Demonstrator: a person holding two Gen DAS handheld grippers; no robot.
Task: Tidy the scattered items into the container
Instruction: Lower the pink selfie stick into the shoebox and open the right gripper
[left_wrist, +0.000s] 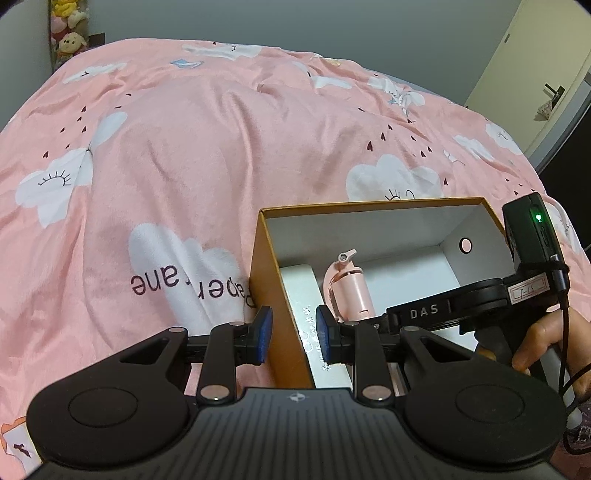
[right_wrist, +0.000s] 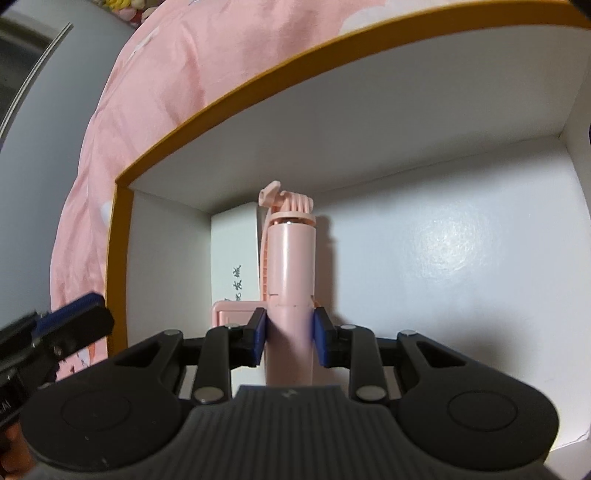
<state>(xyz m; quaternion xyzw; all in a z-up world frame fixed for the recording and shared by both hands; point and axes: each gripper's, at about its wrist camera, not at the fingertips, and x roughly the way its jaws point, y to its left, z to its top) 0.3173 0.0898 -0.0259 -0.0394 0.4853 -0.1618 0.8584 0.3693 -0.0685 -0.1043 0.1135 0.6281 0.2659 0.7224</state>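
Left gripper (left_wrist: 293, 338) sits astride the left wall of the box (left_wrist: 264, 280): one blue pad outside over the pink duvet (left_wrist: 221, 129), the other inside. Jaws are narrowly parted and the wall runs through the gap; I can't tell whether the pads pinch it. My guess is it's steadying the box.

Inside the box, against that left wall, a flat white carton (left_wrist: 301, 288) is already stowed. Just right of it is the pink selfie stick (right_wrist: 291, 266), clamped on its handle by the right gripper (right_wrist: 289, 334): both pads press the barrel, narrow opening, firm hold. The stick points nose-down into the box, head end near the floor by the far wall. Whether the head touches the floor I can't tell.

Step in hand: placing the stick, late in the lowering. Rest of the box floor to the right is bare.

Next move, as I read it: lower until the stick lies on the floor beside the carton, then spread the pads and back out upward without snagging the thin strap along its left side. No other loose items show on the duvet.
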